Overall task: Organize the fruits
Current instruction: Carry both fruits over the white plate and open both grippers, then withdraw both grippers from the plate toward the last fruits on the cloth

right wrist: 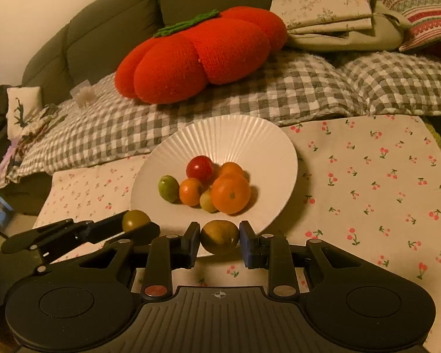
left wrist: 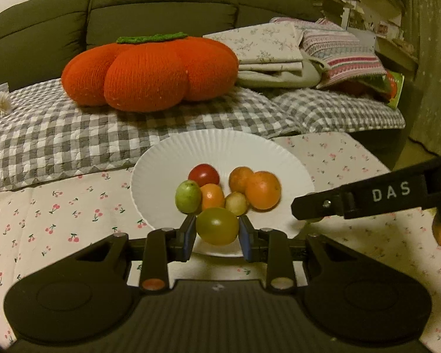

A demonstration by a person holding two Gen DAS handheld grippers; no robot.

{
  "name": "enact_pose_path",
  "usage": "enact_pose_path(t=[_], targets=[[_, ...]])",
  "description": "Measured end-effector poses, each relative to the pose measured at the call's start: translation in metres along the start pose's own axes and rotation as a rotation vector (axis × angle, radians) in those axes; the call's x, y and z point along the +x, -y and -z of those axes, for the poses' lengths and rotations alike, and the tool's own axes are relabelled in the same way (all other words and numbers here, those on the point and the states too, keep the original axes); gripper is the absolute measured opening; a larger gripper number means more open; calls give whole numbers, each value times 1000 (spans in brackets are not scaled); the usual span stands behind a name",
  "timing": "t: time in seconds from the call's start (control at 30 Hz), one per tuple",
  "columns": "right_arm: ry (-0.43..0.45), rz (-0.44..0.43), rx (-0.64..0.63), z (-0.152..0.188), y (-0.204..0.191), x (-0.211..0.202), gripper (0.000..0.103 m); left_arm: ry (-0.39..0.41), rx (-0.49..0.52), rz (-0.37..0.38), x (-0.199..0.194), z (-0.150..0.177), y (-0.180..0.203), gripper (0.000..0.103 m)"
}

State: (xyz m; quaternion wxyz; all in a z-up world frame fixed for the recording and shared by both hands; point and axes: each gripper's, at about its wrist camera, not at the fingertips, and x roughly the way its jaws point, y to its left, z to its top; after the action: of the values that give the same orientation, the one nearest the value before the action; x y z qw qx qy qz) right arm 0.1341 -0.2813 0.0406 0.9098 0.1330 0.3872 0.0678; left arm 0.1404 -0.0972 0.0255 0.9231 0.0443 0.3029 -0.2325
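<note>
My left tongs (left wrist: 217, 231) pinch a green tomato (left wrist: 217, 226), my right tongs (right wrist: 219, 239) a brownish-green fruit (right wrist: 219, 236), both over the paper plate's (right wrist: 235, 135) near rim; six fruits crowd its centre, cherry-print tabletop (right wrist: 367, 176) open rightward.

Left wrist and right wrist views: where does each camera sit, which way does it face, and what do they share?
Left wrist view: sits behind the left tool, looking forward over the plate toward the sofa; its fingers grip a green tomato; the right tool's finger enters at right.
Right wrist view: sits behind the right tool, facing the same plate from further right; it grips a brownish fruit; the left tool shows at lower left.
Shared: plate, fruit pile, red cushion, cherry-print cloth.
</note>
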Motion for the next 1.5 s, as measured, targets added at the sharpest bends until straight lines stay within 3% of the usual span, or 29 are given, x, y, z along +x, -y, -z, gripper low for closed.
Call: enact_pose_path(t=[0.53,0.73,1.17,1.5], targets=[[22,-12,46,6,2,17,30,4,59,-18,15,5,0,30],[43,-7,79,3,6,11,47,3,21,-10,11,2,-7,58],[64,27,115,-5,11,-6,48,-28,-162,-8,-5,-2,-34,58],[73,48,85,-4,5,-12,51,-70,-216,-34,-24,7,-42,58]])
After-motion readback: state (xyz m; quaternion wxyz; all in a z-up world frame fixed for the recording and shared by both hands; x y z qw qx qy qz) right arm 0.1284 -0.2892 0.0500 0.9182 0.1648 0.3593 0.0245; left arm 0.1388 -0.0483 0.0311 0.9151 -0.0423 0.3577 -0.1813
